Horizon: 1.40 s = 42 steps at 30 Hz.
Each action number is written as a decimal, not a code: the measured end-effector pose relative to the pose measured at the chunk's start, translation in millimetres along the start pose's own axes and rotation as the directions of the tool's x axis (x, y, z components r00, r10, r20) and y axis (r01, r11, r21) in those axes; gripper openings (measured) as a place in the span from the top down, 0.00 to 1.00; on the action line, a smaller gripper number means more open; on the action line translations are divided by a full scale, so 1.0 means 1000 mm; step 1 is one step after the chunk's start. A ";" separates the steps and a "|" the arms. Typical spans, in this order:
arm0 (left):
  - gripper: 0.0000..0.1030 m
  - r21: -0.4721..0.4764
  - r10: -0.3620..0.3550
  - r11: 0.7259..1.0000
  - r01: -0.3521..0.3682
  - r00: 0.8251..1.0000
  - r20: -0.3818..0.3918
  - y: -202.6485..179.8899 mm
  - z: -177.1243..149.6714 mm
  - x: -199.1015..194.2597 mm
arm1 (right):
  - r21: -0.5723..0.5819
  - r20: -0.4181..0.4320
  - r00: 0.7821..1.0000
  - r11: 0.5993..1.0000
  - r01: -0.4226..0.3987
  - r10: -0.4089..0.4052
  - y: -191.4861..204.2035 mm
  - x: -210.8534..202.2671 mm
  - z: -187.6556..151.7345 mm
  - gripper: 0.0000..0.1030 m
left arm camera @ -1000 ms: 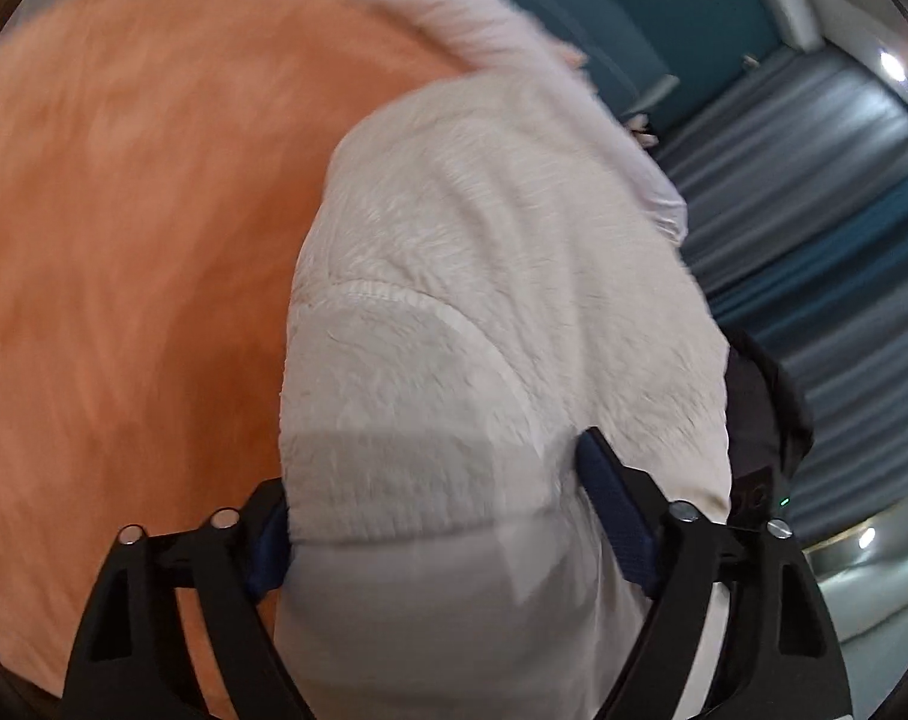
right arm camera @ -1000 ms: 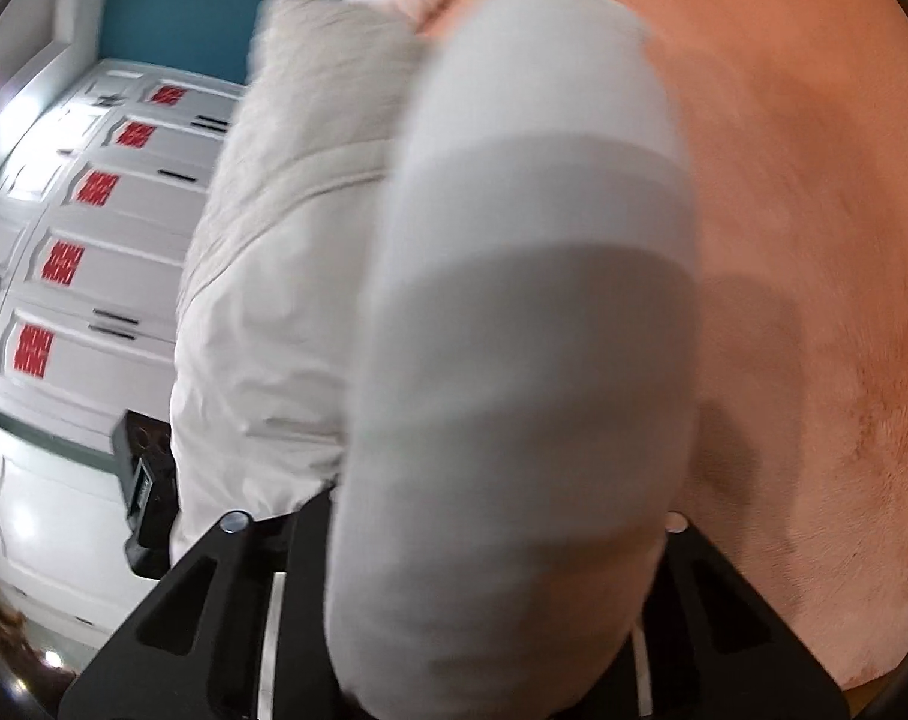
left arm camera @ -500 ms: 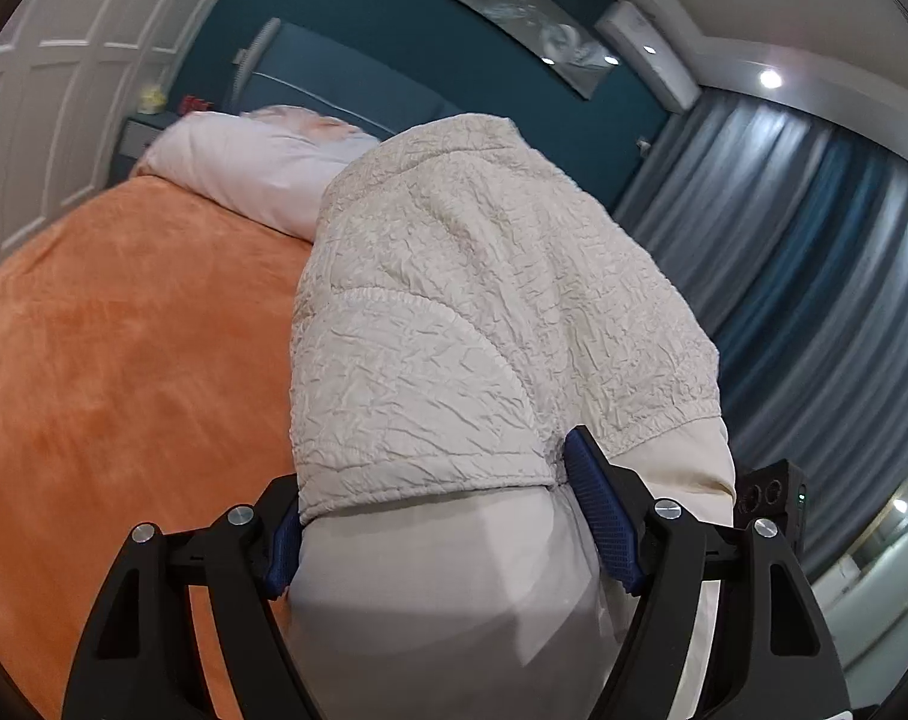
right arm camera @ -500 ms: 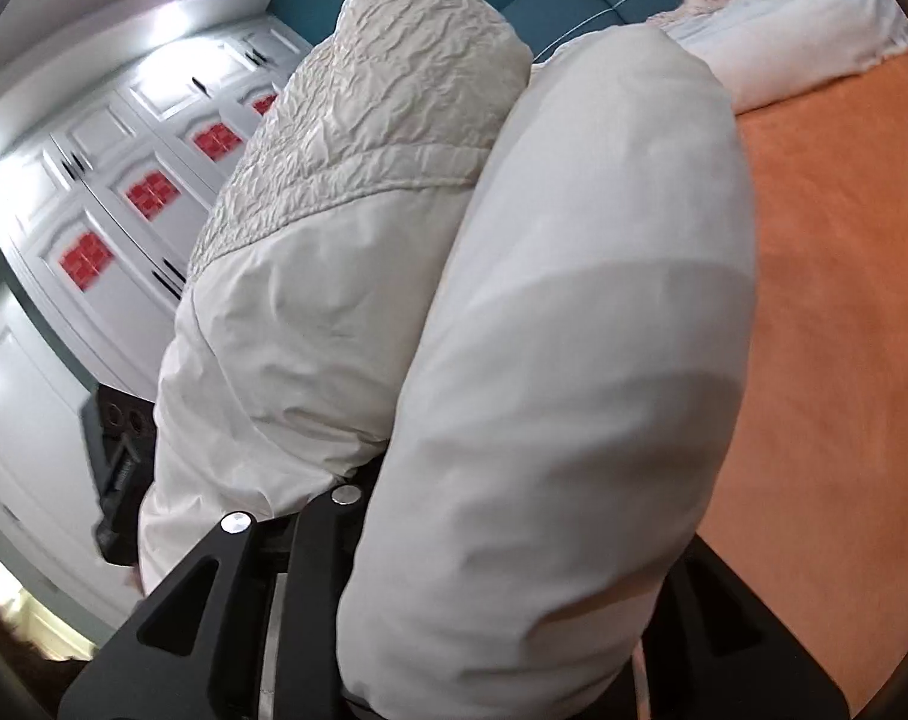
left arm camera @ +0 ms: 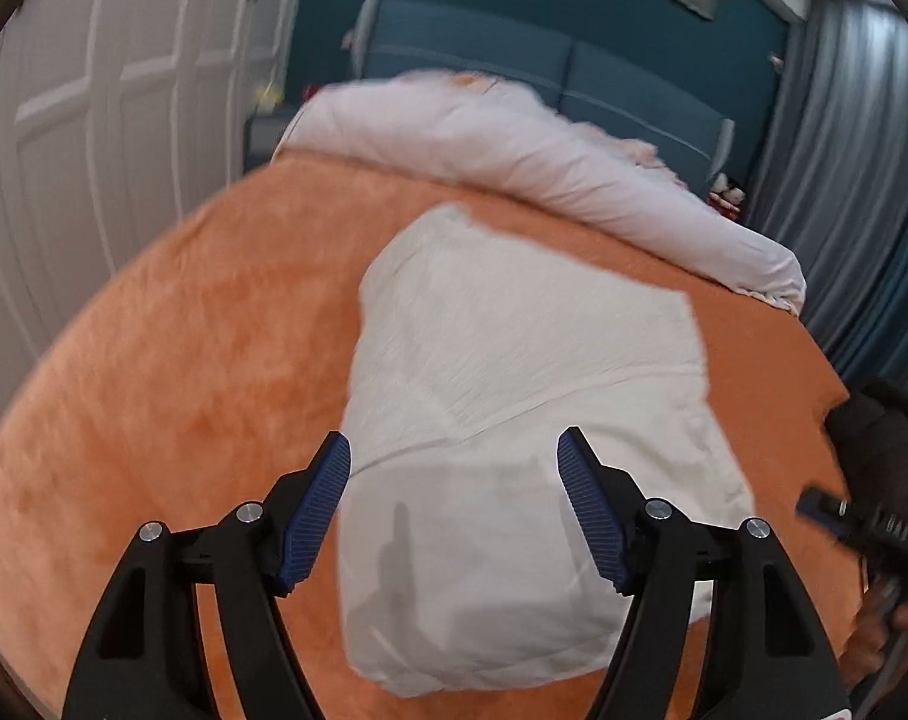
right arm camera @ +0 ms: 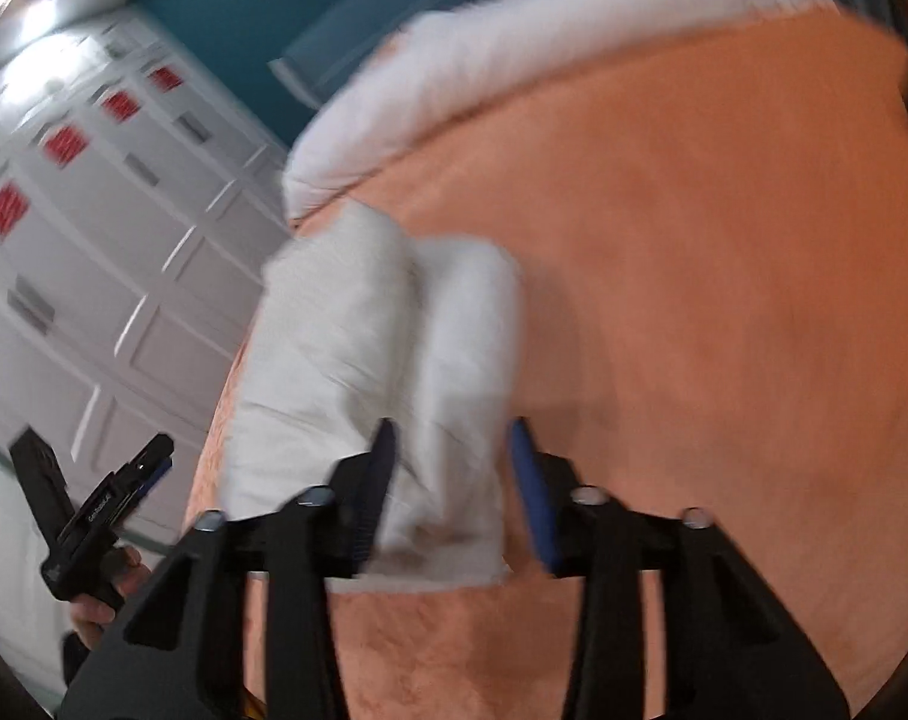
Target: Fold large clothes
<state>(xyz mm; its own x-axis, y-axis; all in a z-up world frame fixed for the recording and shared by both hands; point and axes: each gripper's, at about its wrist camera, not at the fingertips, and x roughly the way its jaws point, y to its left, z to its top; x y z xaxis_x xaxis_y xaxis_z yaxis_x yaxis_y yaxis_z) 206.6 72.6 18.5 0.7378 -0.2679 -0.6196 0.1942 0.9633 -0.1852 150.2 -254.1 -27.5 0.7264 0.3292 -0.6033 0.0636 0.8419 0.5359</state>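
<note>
White garment (left arm camera: pixel 514 420) is lying folded on the orange bedspread (left arm camera: pixel 172 372). Left gripper (left arm camera: pixel 454 462) is hanging above it, jaws apart and closing, gripping nothing. Right gripper (right arm camera: pixel 451 450) is standing apart and opening, fold between pads, unclamped.

We're in a home bedroom: bed with orange blanket (left arm camera: pixel 172 360), white rolled duvet (left arm camera: pixel 514 162) at the head, blue padded headboard (left arm camera: pixel 484 54), white panelled wardrobe doors (left arm camera: pixel 94 120), grey-blue curtains (left arm camera: pixel 844 180), teal wall (right arm camera: pixel 214 6).
</note>
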 end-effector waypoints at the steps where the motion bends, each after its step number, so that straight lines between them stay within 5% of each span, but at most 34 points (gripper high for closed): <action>1: 0.33 0.018 0.002 1.000 -0.002 1.000 0.000 -0.010 0.003 0.000 | -0.057 0.004 1.000 0.998 -0.003 0.004 0.020 0.000 0.010 0.75; 4: 0.33 0.045 -0.022 0.999 0.023 0.999 -0.031 -0.030 0.003 0.013 | -0.241 0.018 1.000 0.970 0.007 -0.003 0.076 0.022 0.030 0.76; 7: 0.33 0.062 -0.003 0.998 0.008 0.997 -0.082 -0.041 -0.011 0.034 | -0.369 -0.009 0.995 0.925 0.087 -0.097 0.100 0.056 0.029 0.78; 12: 0.32 0.079 0.066 0.995 -0.054 0.987 -0.149 -0.038 -0.038 0.058 | -0.414 -0.088 0.955 0.882 0.224 -0.284 0.087 0.123 0.022 0.84; 16: 0.29 0.138 0.092 0.988 -0.072 0.985 -0.146 -0.044 -0.047 0.063 | -0.382 -0.141 0.933 0.887 0.259 -0.332 0.058 0.146 0.000 0.87; 19: 0.28 0.162 0.136 0.980 -0.114 0.981 -0.135 -0.047 -0.051 0.063 | -0.368 -0.128 0.933 0.890 0.269 -0.335 0.062 0.133 0.000 0.86; 24: 0.28 0.137 0.139 0.983 -0.120 0.981 -0.139 -0.044 -0.052 0.053 | -0.330 -0.079 0.971 0.925 0.187 -0.225 0.079 0.068 -0.016 0.86; 31: 0.27 0.149 0.163 0.979 -0.140 0.975 -0.149 -0.054 -0.067 0.038 | -0.369 -0.199 0.934 0.905 0.209 -0.297 0.058 0.081 -0.076 0.89; 39: 0.25 0.119 0.186 0.979 -0.168 0.969 -0.161 -0.059 -0.088 0.010 | -0.323 -0.110 0.951 0.915 0.241 -0.289 0.070 0.031 -0.084 0.84; 42: 0.24 0.123 0.222 0.971 -0.203 0.961 -0.166 -0.064 -0.097 0.003 | -0.298 -0.059 0.952 0.915 0.272 -0.302 0.073 0.011 -0.095 0.68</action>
<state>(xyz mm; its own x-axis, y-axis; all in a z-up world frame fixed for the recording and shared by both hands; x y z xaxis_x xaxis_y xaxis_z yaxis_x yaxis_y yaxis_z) 133.5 8.8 -45.7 0.6444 -0.0462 -0.7633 0.1184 0.9922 0.0399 98.2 -148.9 -51.1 0.6318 0.0842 -0.7705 0.0516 0.9873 0.1501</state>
